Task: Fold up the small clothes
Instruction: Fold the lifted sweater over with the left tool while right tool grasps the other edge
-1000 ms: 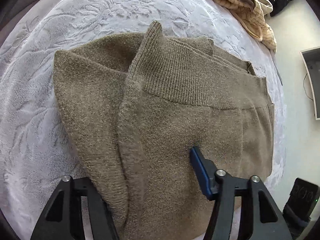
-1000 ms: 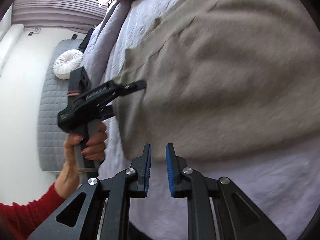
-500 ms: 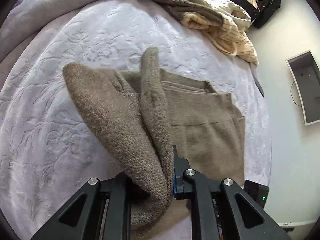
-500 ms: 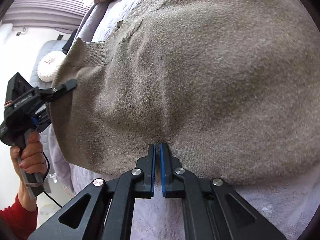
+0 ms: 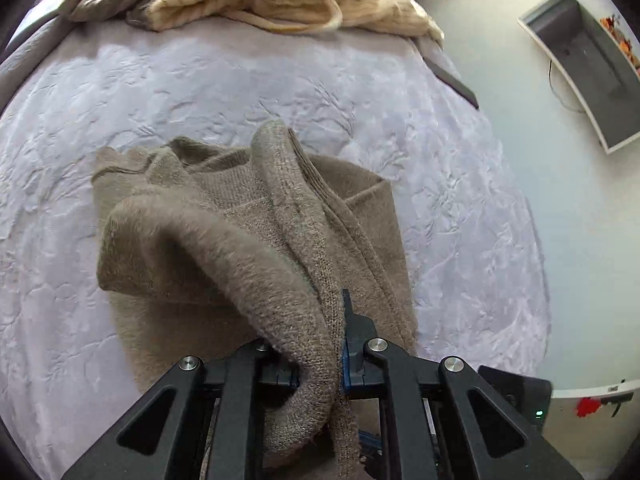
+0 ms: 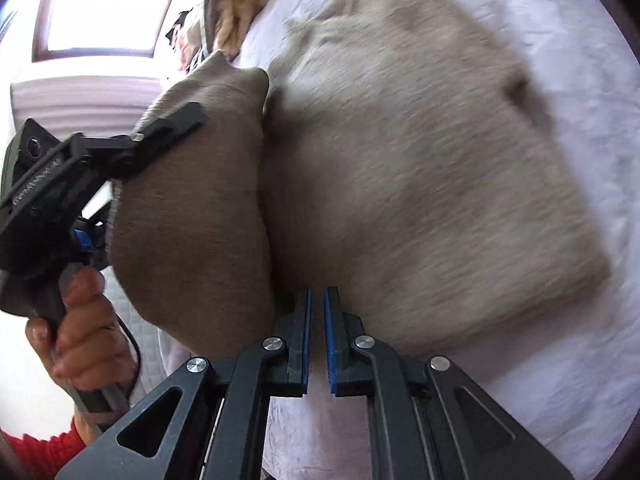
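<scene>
Our left gripper point(image 5: 320, 344) has just clamped the soft, floppy sweater point(image 5: 248, 240) at lower centre; our right gripper point(image 6: 317, 336) is nearly together, empty; we grip edges.

I'm working in a bedroom at home: a bed under a pale lilac embossed bedspread point(image 5: 200, 92) fills my view, cream and grey clothes point(image 5: 280, 4) are heaped at its far edge, and a bright window point(image 6: 100, 20) with a ribbed blind below it lights the white walls.
</scene>
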### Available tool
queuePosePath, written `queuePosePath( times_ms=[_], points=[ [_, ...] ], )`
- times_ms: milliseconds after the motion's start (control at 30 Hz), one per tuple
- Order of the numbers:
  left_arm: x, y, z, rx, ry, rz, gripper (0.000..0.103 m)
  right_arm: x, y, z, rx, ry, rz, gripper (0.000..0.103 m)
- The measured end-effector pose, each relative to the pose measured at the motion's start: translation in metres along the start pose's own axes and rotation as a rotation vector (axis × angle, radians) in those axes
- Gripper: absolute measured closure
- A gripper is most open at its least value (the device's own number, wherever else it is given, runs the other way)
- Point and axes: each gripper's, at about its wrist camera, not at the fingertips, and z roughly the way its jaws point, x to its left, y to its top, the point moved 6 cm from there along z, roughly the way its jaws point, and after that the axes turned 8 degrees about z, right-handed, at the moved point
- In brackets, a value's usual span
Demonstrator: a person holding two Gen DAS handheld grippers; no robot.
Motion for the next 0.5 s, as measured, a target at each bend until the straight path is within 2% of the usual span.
queuePosePath(
  times_ms=[133,267,333,367,433,467,500],
  points=[
    [-0.011,-0.006,0.022,0.024,0.091,0.071,0.088,-0.016,0.012,-0.014,-0.037,0.044,0.043,0.093],
    [-0.021,-0.006,0.007,-0.002,0.146,0.137,0.087,-0.026,0.029,-0.024,-0.07,0.119,0.089,0.091],
    [-0.029,-0.003,-0.004,-0.022,0.154,0.189,0.087,-0.026,0.038,-0.026,-0.075,0.154,0.107,0.081],
    [-0.034,-0.001,-0.01,-0.04,0.16,0.215,0.087,-0.025,0.043,-0.026,-0.078,0.171,0.117,0.073],
    [-0.041,0.002,-0.022,-0.083,0.154,0.255,0.087,-0.016,0.048,-0.022,-0.081,0.215,0.138,0.065],
    [-0.042,0.003,-0.026,-0.097,0.144,0.261,0.082,-0.014,0.053,-0.021,-0.084,0.242,0.151,0.061],
    [-0.042,0.005,-0.029,-0.107,0.14,0.259,0.071,-0.014,0.061,-0.022,-0.088,0.267,0.167,0.057]
  ],
)
